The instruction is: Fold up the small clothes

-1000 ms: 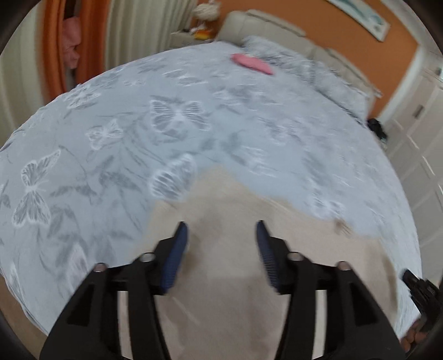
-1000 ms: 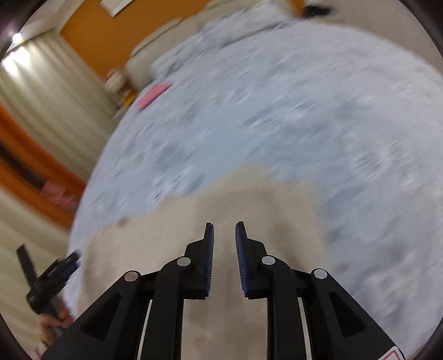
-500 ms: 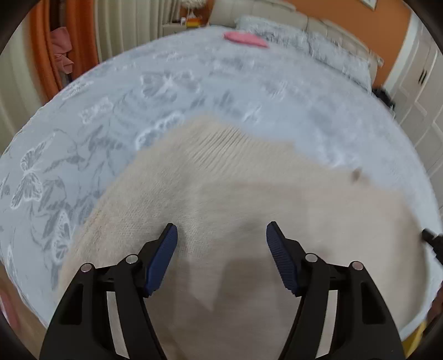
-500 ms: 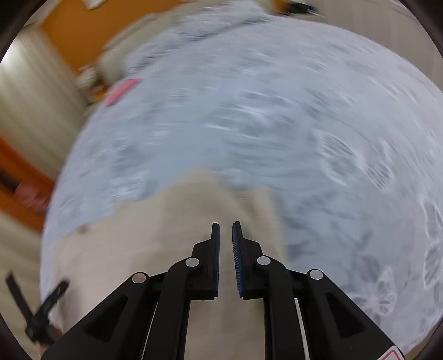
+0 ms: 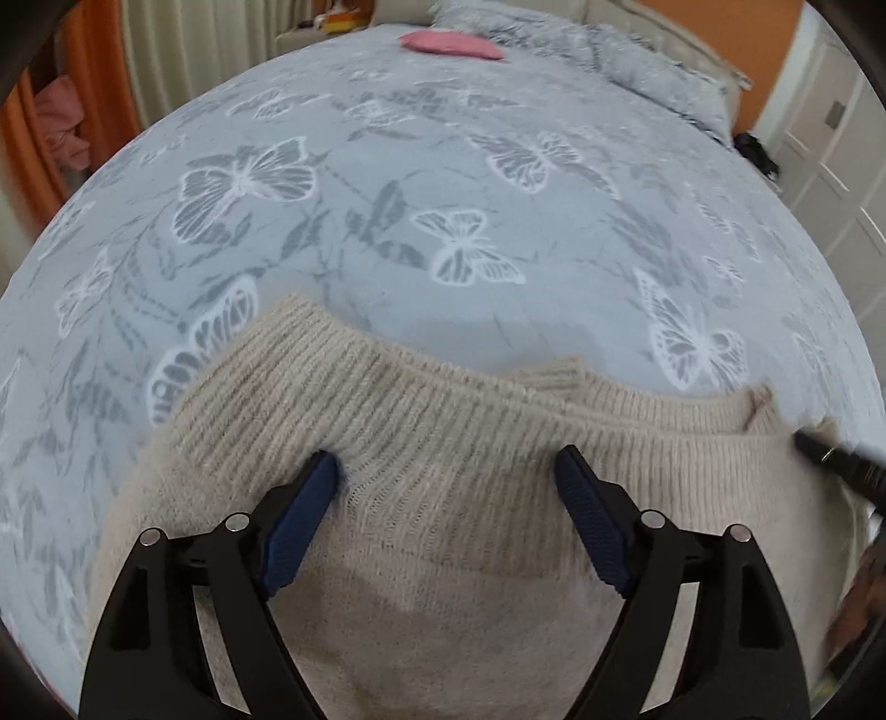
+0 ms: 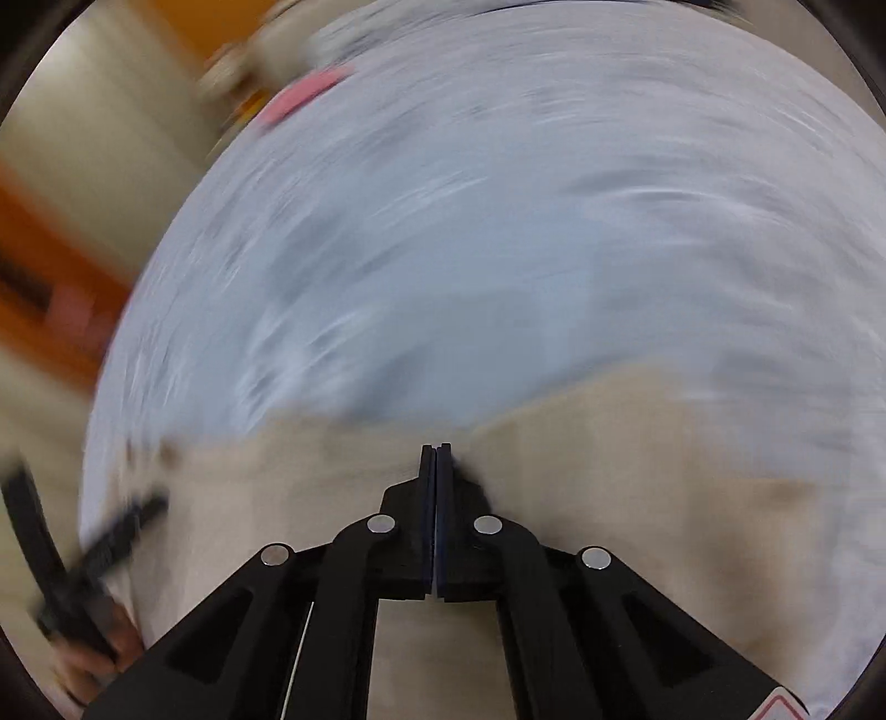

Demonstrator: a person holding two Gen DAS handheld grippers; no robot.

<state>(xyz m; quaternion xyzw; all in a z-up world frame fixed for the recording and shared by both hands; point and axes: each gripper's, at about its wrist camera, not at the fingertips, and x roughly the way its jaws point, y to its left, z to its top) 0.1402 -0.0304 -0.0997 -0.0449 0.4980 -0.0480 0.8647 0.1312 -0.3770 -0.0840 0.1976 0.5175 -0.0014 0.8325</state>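
A large bed with a grey butterfly-print cover [image 5: 443, 194] fills most of the left wrist view. A beige knit sweater [image 5: 443, 526] lies on the cover at the near edge, from about 8 o'clock across 6 o'clock to 4 o'clock of that view. Its ribbed hem runs across the middle, and a second ribbed edge shows behind it at about 2 o'clock from the picture centre.

The left gripper [image 5: 446, 471] is spread wide, with nothing between its blue pads. It hangs directly above the sweater, and the ribbed band lies just ahead of the tips, at 12 o'clock from them. I cannot tell if the pads touch the knit.

The right gripper [image 6: 436, 450] is closed tight, the two pads pressed together. This view is much blurred. The sweater [image 6: 609, 471] lies under and around its tips, spreading to 9 o'clock and 3 o'clock, but whether cloth is pinched between the pads, I cannot tell. In the left wrist view, the tip of the right gripper appears at 3 o'clock, at the sweater's right corner.

A small pink item [image 5: 451, 44] lies far up the bed at 12 o'clock, well apart from the sweater.
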